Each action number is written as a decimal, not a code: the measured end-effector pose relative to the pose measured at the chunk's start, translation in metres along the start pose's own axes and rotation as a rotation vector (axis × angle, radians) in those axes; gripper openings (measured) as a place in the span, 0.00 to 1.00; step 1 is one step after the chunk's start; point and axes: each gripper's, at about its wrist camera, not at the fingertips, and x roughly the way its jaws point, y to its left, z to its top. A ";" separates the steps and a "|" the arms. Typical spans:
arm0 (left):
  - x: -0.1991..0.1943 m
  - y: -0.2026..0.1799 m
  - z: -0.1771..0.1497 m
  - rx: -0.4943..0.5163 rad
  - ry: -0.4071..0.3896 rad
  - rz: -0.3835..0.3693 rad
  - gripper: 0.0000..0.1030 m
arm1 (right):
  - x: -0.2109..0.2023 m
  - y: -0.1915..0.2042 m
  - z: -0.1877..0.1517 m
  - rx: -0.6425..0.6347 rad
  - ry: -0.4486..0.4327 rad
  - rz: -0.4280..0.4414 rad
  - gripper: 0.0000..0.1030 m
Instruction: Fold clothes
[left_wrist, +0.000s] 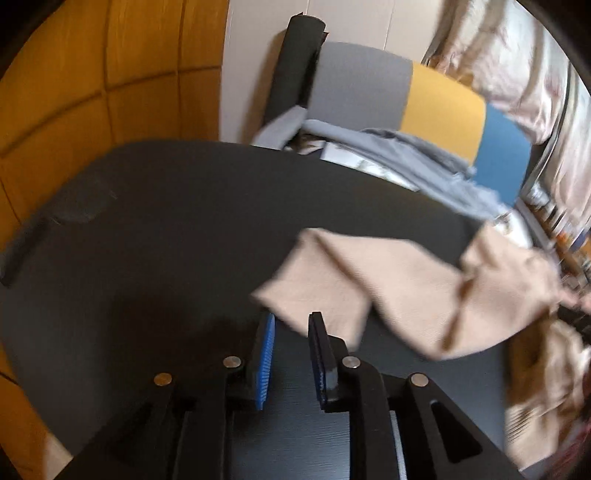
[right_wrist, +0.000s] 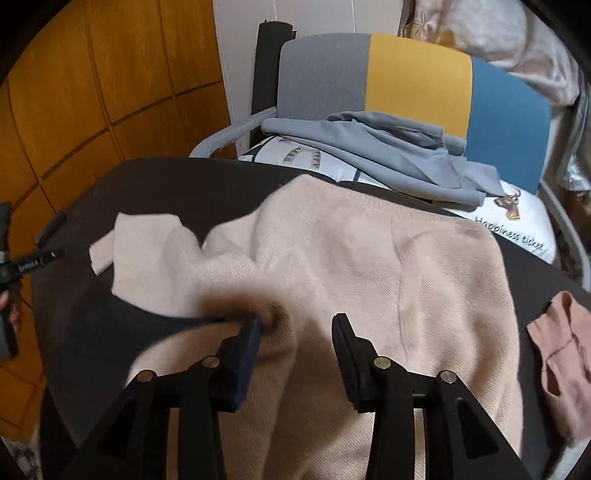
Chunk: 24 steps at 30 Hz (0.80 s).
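Left fingers (left_wrist: 291, 325) stood a little apart over bare dark worktop (left_wrist: 166, 229), nothing between them. One sleeve end of the beige sweater (left_wrist: 388, 291) lay just ahead and to their right, its edge near the tips; whether it touched them I could not tell.

Right fingers (right_wrist: 297, 325) stood wider apart, with the beige sweater (right_wrist: 351, 258) spread flat directly beneath and ahead. A fold of it bunched up against the left finger (right_wrist: 247, 339), but the pads did not press on it. One sleeve (right_wrist: 147, 243) ran out to the left of these fingers.

Garments counted: one beige sweater on the worktop; one pinkish-brown piece (right_wrist: 565, 347) at the right edge, beside the right fingers; one grey garment (right_wrist: 388, 155) beyond the fingers, draped on a chair (right_wrist: 417, 70) with a grey, yellow and blue back. One printed cushion (right_wrist: 517, 225) lay on the chair seat under the grey garment.
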 end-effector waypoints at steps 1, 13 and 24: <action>0.009 0.001 -0.001 -0.016 0.025 -0.012 0.25 | 0.005 0.005 0.001 -0.014 0.013 -0.008 0.40; 0.067 -0.020 0.005 -0.221 0.098 -0.153 0.53 | 0.034 0.055 0.018 -0.274 0.021 -0.131 0.40; 0.021 0.000 0.051 -0.107 0.000 -0.079 0.04 | 0.057 0.047 0.038 -0.169 0.103 -0.026 0.13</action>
